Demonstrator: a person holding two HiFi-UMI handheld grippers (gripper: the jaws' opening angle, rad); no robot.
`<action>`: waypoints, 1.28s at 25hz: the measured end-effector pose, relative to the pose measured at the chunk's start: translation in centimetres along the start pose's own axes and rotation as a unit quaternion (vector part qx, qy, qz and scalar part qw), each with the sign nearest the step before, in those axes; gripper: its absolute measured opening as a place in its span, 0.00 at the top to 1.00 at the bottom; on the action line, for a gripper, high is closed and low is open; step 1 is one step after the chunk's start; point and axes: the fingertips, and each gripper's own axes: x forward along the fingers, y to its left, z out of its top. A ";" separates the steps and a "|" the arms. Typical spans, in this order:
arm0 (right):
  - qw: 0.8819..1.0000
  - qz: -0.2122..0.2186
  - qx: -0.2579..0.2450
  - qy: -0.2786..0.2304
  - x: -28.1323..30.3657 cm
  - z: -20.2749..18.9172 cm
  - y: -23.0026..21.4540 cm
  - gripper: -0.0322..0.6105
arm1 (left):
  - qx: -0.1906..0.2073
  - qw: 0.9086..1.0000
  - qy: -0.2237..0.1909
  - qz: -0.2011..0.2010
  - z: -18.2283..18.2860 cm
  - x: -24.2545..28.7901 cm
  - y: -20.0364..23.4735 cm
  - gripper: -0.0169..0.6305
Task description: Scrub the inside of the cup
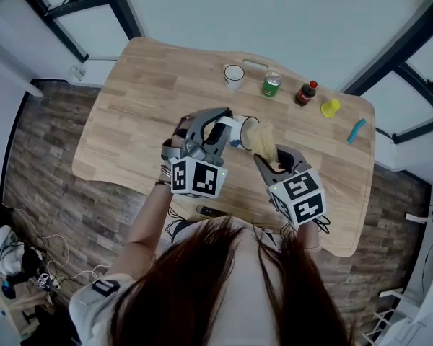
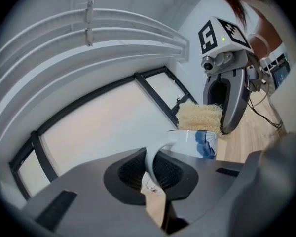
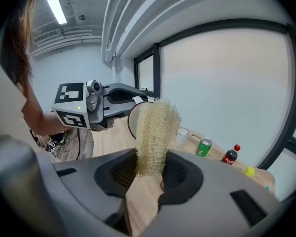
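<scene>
We find the left gripper (image 1: 219, 124) clamping the raised cup (image 1: 247, 131) by its handle, the right gripper (image 1: 271, 157) pinching a loofah (image 1: 264, 140) at its mouth.

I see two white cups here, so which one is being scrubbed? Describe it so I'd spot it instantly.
Over the wooden table's near side, the left claw grips a white cup by its handle, mouth facing the loofah in the right claw. Unlike the mug standing by the green can at the far edge, it is lifted and has a blue pattern.
</scene>
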 end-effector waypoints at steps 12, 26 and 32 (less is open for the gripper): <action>0.998 0.024 -0.033 0.055 0.4 -1.3 0.7 0.75 | 0.099 0.995 -0.016 -0.024 1.3 0.3 -1.2 0.92; 0.990 0.063 -0.043 0.115 1.6 -2.9 2.1 0.75 | 0.209 0.975 -0.043 -0.055 2.0 0.1 -3.0 0.92; 0.989 0.104 0.022 0.104 2.1 -2.6 2.8 0.74 | 0.244 0.966 -0.058 -0.059 2.2 0.0 -2.9 0.92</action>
